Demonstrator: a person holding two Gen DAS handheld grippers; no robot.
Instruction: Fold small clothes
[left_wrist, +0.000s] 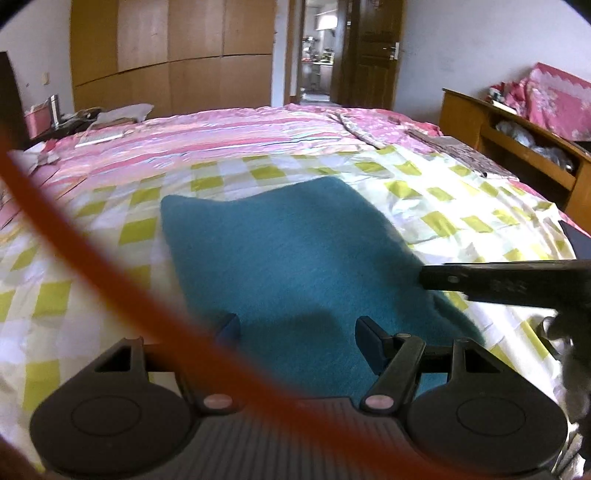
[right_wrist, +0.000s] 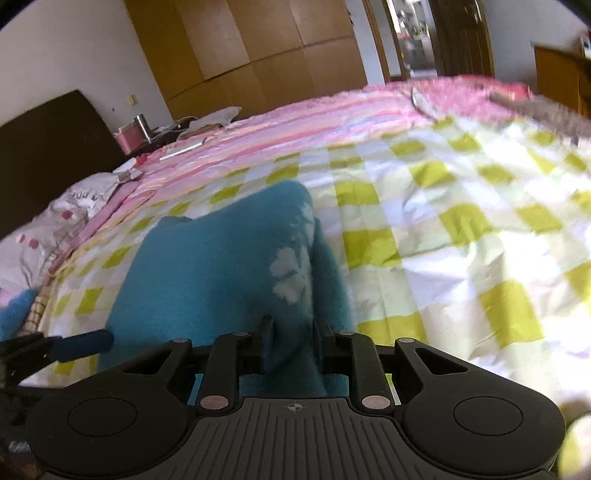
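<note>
A teal knitted garment (left_wrist: 288, 251) lies spread on the green-and-white checked sheet (left_wrist: 424, 206). My left gripper (left_wrist: 299, 332) hangs over its near edge, jaws open wide, with nothing pinched between the blue pads. My right gripper (left_wrist: 428, 278) comes in from the right at the garment's right edge. In the right wrist view the right gripper (right_wrist: 294, 332) is shut on a raised fold of the teal garment (right_wrist: 221, 266), whose white flower pattern (right_wrist: 290, 269) shows on the lifted side. A blue finger pad of the left gripper (right_wrist: 86, 341) shows at the lower left.
A blurred orange cable (left_wrist: 110, 266) crosses close to the left camera. A pink striped quilt (left_wrist: 221, 136) covers the far half of the bed, and a wooden desk (left_wrist: 517, 147) stands to the right. Wardrobe (left_wrist: 173, 55) and open doorway (left_wrist: 317, 55) lie behind. Clutter sits on the nightstand (right_wrist: 140, 133).
</note>
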